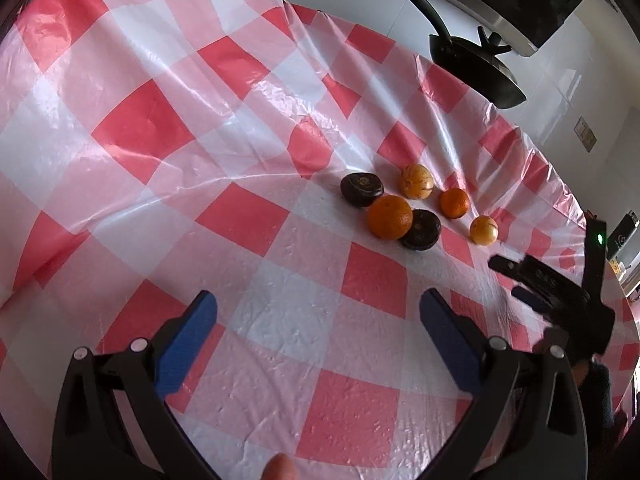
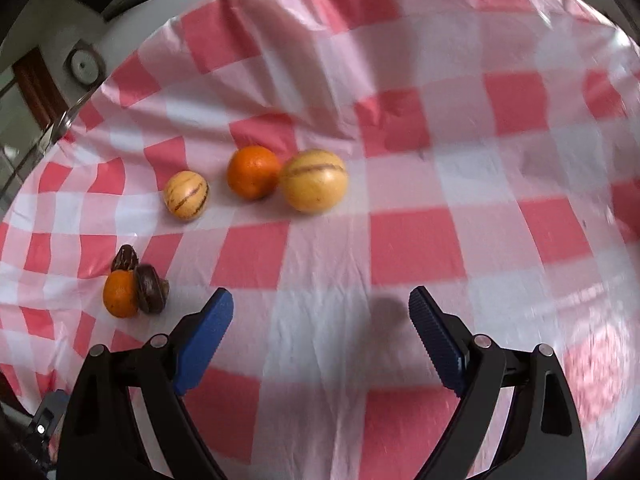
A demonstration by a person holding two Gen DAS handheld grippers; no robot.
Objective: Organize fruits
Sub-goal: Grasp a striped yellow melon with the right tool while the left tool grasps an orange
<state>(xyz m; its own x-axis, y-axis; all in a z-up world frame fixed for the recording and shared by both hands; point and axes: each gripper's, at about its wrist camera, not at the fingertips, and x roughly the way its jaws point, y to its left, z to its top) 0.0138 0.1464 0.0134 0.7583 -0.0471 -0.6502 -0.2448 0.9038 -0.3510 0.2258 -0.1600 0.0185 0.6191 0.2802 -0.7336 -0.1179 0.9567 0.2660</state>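
Six fruits lie in a loose cluster on the red-and-white checked tablecloth [image 1: 240, 216]. In the left wrist view there are two dark fruits [image 1: 362, 189] [image 1: 421, 229], a big orange [image 1: 390, 217] touching both, a smaller orange [image 1: 454, 203] and two striped yellow fruits [image 1: 417, 181] [image 1: 483, 230]. My left gripper [image 1: 318, 298] is open and empty, short of the cluster. The right gripper [image 1: 508, 278] shows at the right edge. In the right wrist view my right gripper [image 2: 321, 296] is open and empty; a striped yellow fruit [image 2: 313, 180] and an orange [image 2: 253, 172] lie ahead of it.
A black pan [image 1: 476, 68] with a long handle sits on the white counter beyond the table's far right edge. The cloth is wrinkled and ends close behind the fruits. A person's fingertip [image 1: 280, 468] shows at the bottom. Bare cloth stretches to the left.
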